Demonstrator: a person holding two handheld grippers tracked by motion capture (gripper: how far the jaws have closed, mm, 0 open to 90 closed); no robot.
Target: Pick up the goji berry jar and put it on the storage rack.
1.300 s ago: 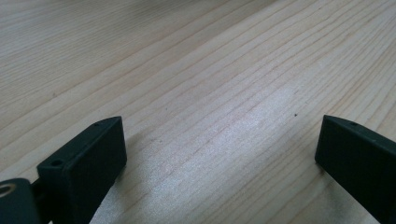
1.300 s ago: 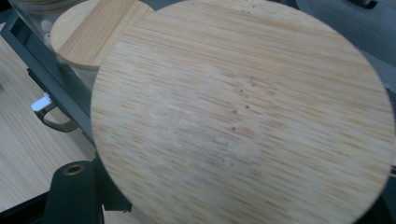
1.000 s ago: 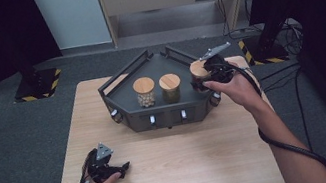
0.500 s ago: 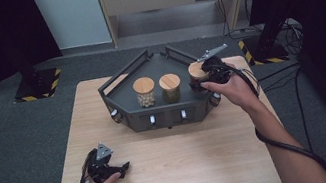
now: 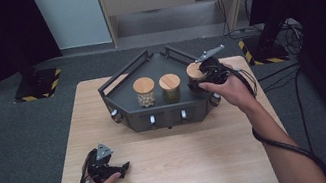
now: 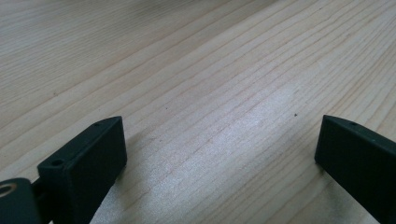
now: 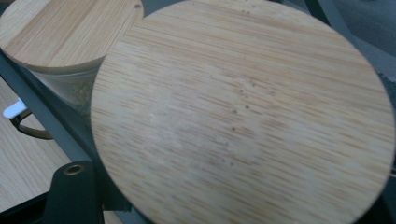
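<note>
Wooden tabletop, dark tray at its far side. Right tongs pinch rightmost jar inside tray's right end. Left tongs spread, resting well before tray.

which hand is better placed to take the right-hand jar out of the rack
Right. The right tool is already shut on the rightmost jar in the black rack. The left tool rests open on the table near the front edge, well away from the jars.
</note>
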